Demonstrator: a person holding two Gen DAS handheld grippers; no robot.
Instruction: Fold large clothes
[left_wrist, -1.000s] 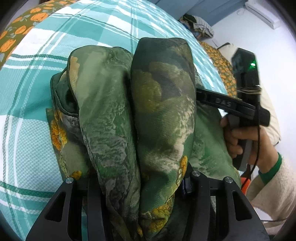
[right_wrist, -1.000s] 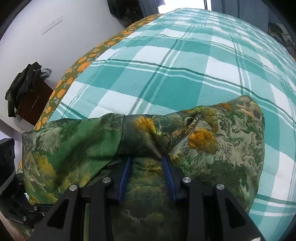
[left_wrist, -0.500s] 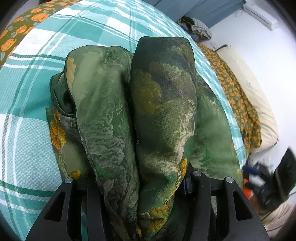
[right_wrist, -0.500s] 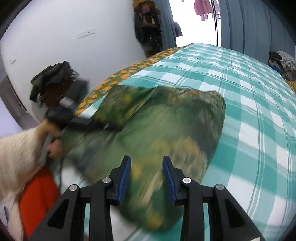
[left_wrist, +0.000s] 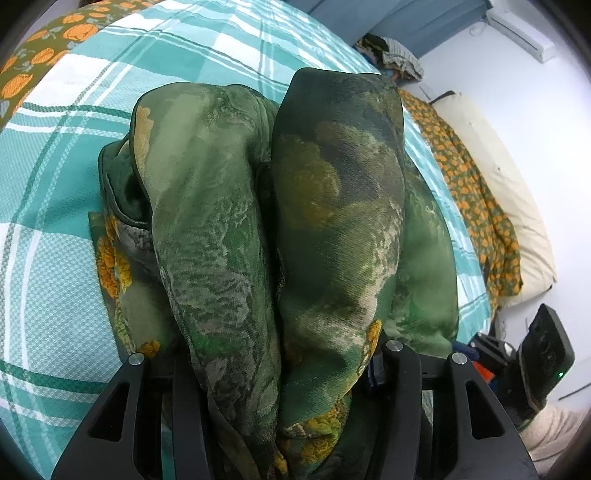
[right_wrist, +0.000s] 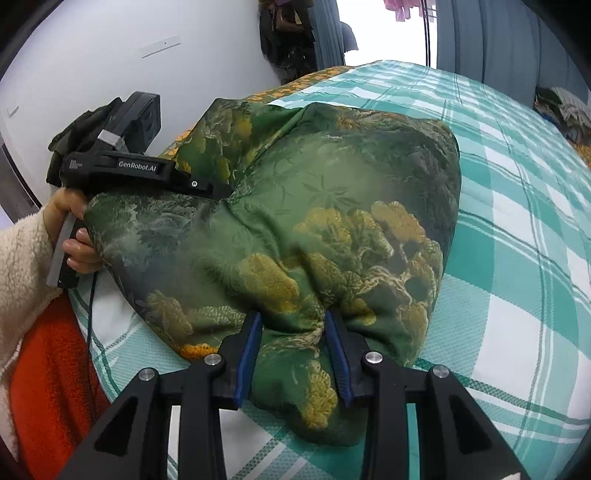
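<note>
A large green garment with yellow flower print (right_wrist: 332, 206) lies bunched on the teal checked bedspread (right_wrist: 517, 229). My right gripper (right_wrist: 291, 328) is shut on a fold at the garment's near edge, blue pads (right_wrist: 248, 343) pressing the cloth from both sides. In the left wrist view the garment (left_wrist: 325, 206) hangs in two thick rolls over my left gripper (left_wrist: 280, 358), which is shut on the cloth; its fingertips are covered. From the right, the left gripper (right_wrist: 218, 191) has its tip buried in the garment's far side, held by a hand (right_wrist: 75, 247) in a cream fleece sleeve.
A cream pillow (left_wrist: 495, 192) and an orange-flowered sheet (left_wrist: 469, 184) lie along the bed's right side. Clothes are piled at the far end (left_wrist: 395, 55). Red cloth (right_wrist: 48, 376) sits off the bed's near left corner. Dark clothes (right_wrist: 74, 133) hang by the white wall.
The right gripper has swung away to the near edge of the garment; in the left view it went from upper right to the lower right corner. The left gripper has stayed put.
</note>
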